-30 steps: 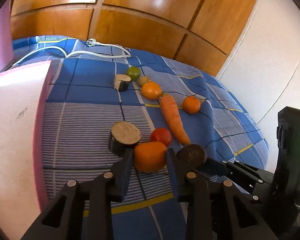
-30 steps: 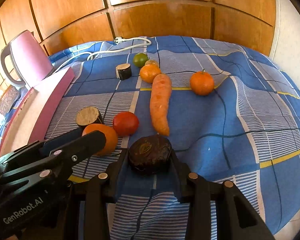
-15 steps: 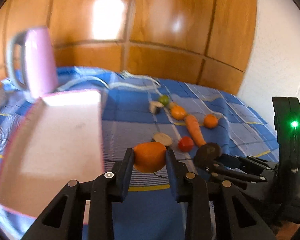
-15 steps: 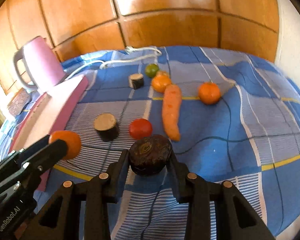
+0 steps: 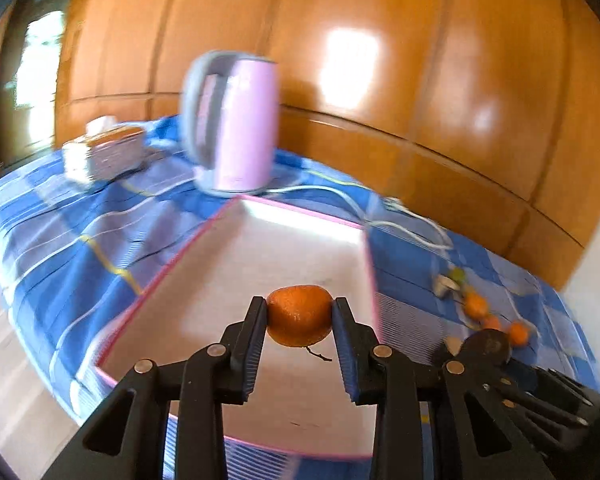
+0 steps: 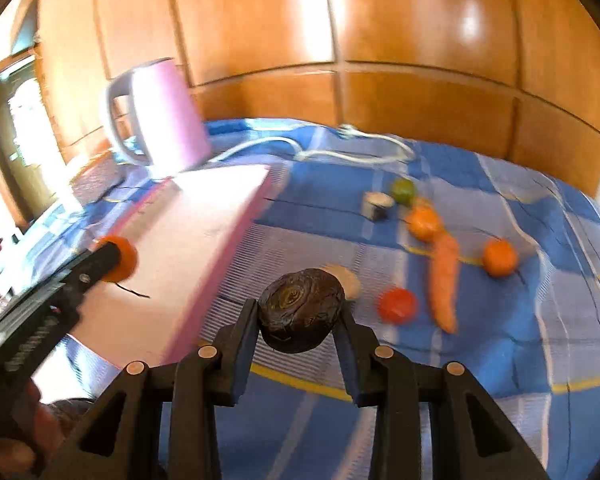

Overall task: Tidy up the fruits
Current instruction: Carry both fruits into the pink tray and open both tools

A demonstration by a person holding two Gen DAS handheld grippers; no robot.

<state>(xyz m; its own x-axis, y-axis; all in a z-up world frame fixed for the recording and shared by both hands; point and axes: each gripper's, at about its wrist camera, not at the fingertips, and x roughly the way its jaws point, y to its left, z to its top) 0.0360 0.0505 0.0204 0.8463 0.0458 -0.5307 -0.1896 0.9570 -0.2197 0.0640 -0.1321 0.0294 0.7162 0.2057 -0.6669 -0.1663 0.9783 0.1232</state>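
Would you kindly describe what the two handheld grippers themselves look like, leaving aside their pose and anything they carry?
Both are matte black plastic. The left gripper and right gripper each have two flat, ribbed fingers on angular linkage arms with triangular cut-outs, joined by round silver pivot pins. In the right wrist view the left gripper's body shows pale lettering on its side, too blurred to read. No cables or sleeves are visible.

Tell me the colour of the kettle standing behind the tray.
The kettle is pale pink with a grey handle, clearest in the left wrist view.
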